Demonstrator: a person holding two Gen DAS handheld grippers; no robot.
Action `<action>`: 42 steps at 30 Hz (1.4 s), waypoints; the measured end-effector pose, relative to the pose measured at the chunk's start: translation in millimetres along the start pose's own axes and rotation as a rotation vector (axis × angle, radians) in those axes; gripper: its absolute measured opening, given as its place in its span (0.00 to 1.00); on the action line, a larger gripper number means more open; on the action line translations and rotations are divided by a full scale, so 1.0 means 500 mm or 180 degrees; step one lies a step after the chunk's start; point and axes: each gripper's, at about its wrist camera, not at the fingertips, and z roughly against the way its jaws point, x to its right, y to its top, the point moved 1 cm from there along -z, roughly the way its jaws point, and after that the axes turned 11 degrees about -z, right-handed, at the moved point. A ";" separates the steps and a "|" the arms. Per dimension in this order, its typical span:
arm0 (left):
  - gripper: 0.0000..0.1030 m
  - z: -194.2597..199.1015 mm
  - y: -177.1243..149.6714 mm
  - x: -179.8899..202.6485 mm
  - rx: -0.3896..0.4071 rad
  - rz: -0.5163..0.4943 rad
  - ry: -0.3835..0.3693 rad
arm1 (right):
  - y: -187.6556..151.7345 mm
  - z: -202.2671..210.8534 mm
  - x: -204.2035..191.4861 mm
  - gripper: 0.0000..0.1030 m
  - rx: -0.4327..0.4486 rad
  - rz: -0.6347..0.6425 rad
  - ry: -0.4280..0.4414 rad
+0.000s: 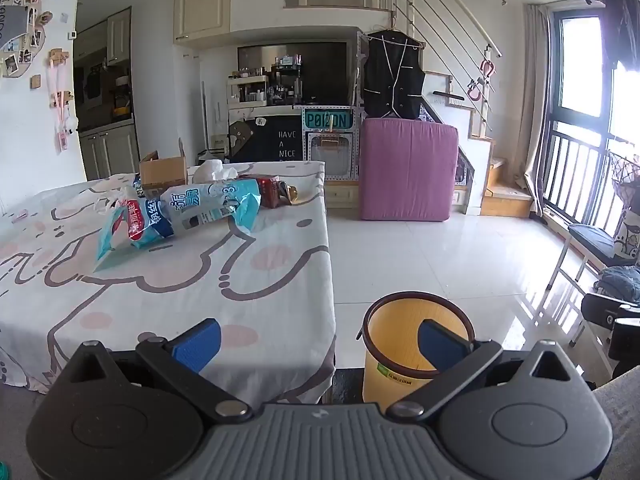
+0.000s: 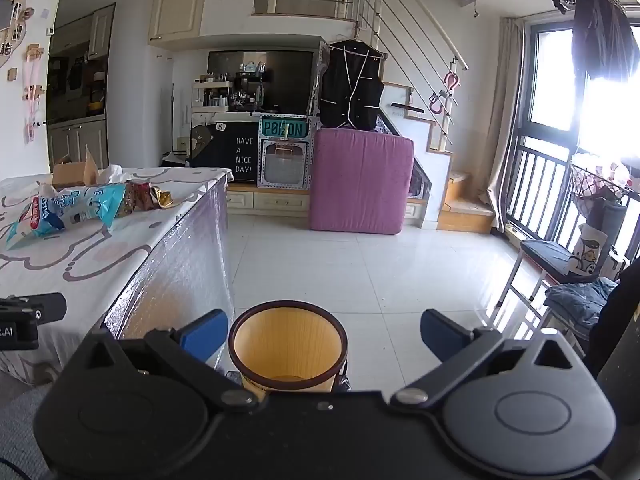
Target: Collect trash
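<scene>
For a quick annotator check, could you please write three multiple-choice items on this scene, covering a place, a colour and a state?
1. Where is the waste bin?
A. on the floor beside the table
B. on the table
C. on the stairs

2. What colour is the upright cushion?
A. green
B. purple
C. orange

3. How is the left gripper?
A. shut on a wrapper
B. shut, holding nothing
C. open, holding nothing

Answers: 1 A, it stands on tiles by the table edge; 2 B, its cover is purple; 3 C, its blue pads stand wide apart.
</scene>
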 end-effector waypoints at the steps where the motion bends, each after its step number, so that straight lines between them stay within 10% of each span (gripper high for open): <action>1: 1.00 0.000 0.000 0.000 0.0000 0.0005 -0.0002 | 0.000 0.000 0.000 1.00 -0.0009 -0.0008 0.0003; 42: 1.00 0.010 0.008 0.004 0.0029 0.0029 -0.0018 | -0.002 0.000 -0.005 1.00 0.0000 0.0012 -0.0006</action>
